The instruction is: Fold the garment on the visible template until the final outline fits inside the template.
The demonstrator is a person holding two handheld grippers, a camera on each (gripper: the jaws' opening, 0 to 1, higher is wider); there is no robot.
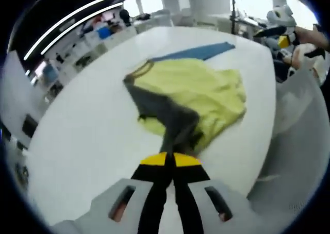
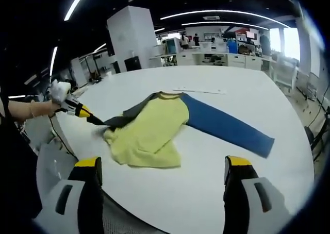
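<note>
A yellow garment (image 1: 206,92) lies crumpled on the white table (image 1: 93,141). Its blue sleeve (image 2: 227,126) is stretched out flat to one side. My left gripper (image 1: 170,152) is shut on the dark grey sleeve (image 1: 170,113) and holds it pulled toward the table's edge. The right gripper view shows that same left gripper (image 2: 98,119) coming in from the left in a person's hand, with the grey sleeve (image 2: 121,119) taut. My right gripper (image 2: 162,168) stands open near the table's front edge with nothing between its yellow-tipped fingers (image 2: 237,164), well short of the garment.
A thin pale strip (image 2: 198,91) lies on the table beyond the garment. Desks, shelves and a white pillar (image 2: 131,35) stand in the room behind. The table's rounded edge (image 2: 154,213) is just below my right gripper. A person's arm (image 2: 28,110) is at the left.
</note>
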